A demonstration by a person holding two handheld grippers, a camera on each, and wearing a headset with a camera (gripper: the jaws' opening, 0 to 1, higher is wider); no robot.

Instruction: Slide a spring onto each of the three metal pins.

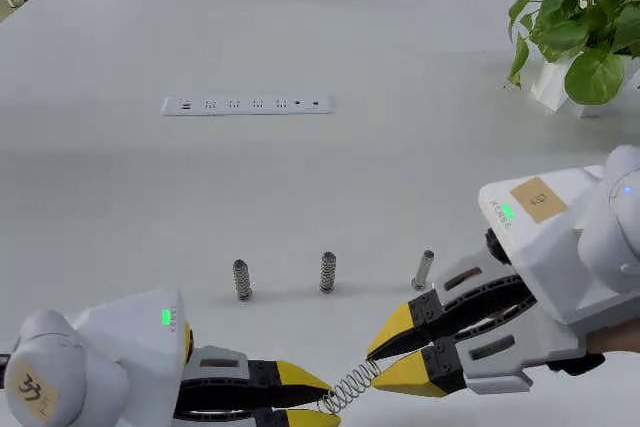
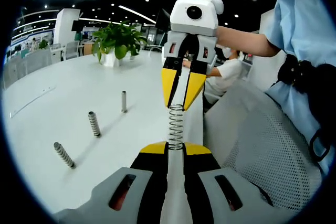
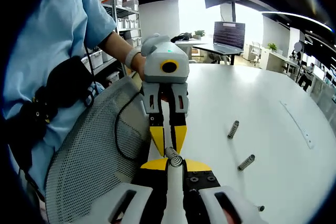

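Over table (image 1: 300, 177), spring (image 1: 350, 387) joins left hand-held gripper (image 1: 325, 399) to right hand-held gripper (image 1: 374, 367).

The left hand-held gripper (image 1: 328, 402) and the right hand-held gripper (image 1: 373, 369) match: white shells, black jaws tipped bright yellow, a green light, and a tan label with dark handwriting. The spring (image 1: 348, 387) is silvery with fine coil banding. The counter (image 1: 120, 197) is plain pale grey. The plant (image 1: 580, 17) has glossy green leaves above a white pot (image 1: 553, 89). The pin nearest the plant (image 1: 423, 270) is smooth silver-grey. The middle pin (image 1: 328, 272) and the pin farthest from the plant (image 1: 242, 280) look darker grey and ribbed. The power strip (image 1: 247, 105) is white. The person's shirt (image 3: 58, 24) is light blue.
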